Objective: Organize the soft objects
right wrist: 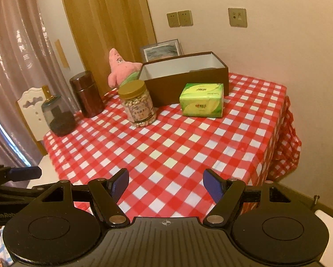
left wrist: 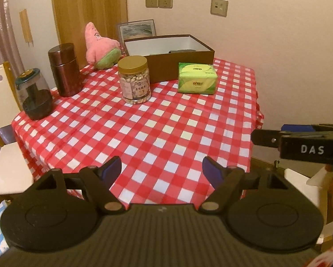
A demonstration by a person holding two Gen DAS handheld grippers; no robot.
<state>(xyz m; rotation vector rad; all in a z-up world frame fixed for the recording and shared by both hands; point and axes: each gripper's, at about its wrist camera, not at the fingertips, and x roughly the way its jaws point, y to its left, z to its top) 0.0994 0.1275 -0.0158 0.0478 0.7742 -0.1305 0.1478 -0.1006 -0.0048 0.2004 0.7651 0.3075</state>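
Dim warm light, fisheye edges, perhaps slightly soft

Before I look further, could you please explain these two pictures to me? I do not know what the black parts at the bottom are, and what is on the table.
No robot here: a person holds two hand-held grippers, each carrying a forward-looking camera. One picture is from the left gripper, the other from the right gripper. Both are open and hold nothing.

On the red-and-white checked tablecloth stand an open brown cardboard box, a green pack of tissues, a clear plastic jar of nuts with a gold lid, a dark brown metal canister, a smoky glass jar and a pink plush starfish toy. Something dark lies in the box; I cannot identify it.
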